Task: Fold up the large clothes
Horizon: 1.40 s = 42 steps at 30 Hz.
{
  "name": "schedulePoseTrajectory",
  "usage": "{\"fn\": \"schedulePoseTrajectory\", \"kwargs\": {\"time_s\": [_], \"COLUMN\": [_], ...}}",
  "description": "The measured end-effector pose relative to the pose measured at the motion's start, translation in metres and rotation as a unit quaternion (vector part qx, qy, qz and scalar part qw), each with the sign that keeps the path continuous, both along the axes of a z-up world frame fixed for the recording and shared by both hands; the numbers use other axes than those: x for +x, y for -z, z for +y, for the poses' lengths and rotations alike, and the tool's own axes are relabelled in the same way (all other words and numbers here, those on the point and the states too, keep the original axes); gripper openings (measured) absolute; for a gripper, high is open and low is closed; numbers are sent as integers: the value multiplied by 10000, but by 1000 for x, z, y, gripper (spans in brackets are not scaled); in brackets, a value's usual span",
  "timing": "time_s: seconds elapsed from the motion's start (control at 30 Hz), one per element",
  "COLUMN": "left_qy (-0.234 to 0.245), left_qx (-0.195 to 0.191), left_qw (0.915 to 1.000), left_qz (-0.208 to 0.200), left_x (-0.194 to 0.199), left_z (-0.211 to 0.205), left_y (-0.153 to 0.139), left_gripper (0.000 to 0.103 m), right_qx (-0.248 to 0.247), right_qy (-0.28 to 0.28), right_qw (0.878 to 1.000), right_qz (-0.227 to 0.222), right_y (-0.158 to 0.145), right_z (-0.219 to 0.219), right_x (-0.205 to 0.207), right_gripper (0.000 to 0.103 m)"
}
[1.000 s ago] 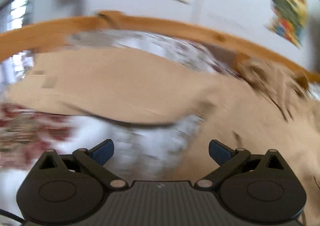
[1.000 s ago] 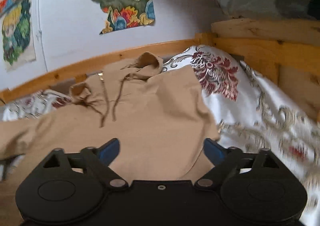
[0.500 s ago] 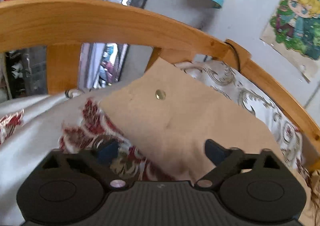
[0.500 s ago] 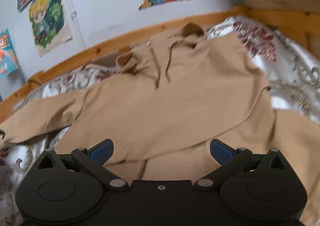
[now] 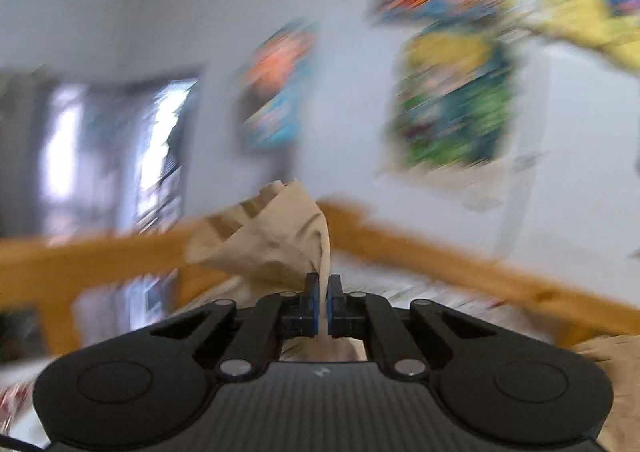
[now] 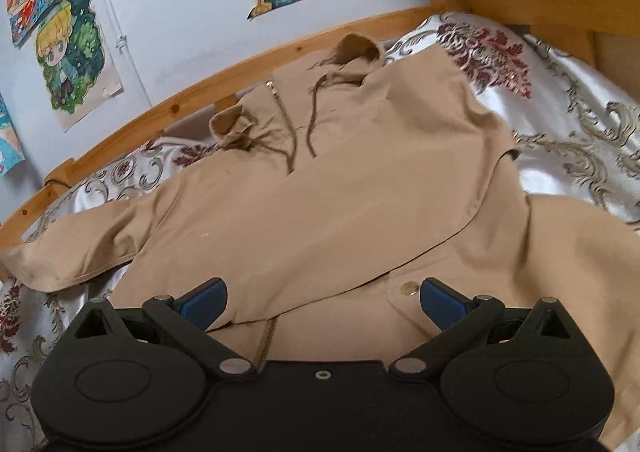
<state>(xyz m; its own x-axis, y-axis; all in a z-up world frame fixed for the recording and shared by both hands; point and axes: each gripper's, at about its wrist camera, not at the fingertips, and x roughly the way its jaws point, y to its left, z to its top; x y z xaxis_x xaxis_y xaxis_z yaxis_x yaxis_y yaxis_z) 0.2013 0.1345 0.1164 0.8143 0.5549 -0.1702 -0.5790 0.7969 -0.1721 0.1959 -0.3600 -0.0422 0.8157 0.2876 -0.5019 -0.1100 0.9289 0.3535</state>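
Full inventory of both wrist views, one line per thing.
hooded jacket: one, tan, spread across the bed; a bunch of it pinched in the left grip
drawstrings: two, brown, hanging from the hood
bedspread: one, white with red and grey flowers, under the jacket
bed rail: wooden, orange-brown, along the wall
posters: several, colourful cartoons, on the pale wall
left hand-held gripper: black with blue pads, shut on tan cloth
right hand-held gripper: black with blue pads, open over the jacket hem
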Motion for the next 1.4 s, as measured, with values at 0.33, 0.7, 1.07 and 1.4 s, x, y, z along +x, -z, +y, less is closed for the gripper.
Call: {"fn": "schedulePoseTrajectory", "kwargs": {"time_s": [0.33,0.7,1.07,1.4], "left_qy": [3615,5267,4262,2916], "left_qx": [1556,812,1036,975], "left_qw": [9184,8292,8610,8908], "left_qz": [-395,1683,2574,3346], "left_x": [22,69,67,136], "left_z": [-186,-287,-194,-87], "left_y": [-72,55,94,140], "left_gripper": [2,33,80,74], "right_qx": [-106,-42,280,-1415], "right_qy": [792,1697,1220,572], "right_qw": [9965,9851,9907,9860], "right_qz": [-241,-274,-531,-670], "right_y": [-4,10,16,36], "right_z": [-50,-108,-100,-38], "right_x": [3,10,12,45], "right_gripper": [102,102,102,66]}}
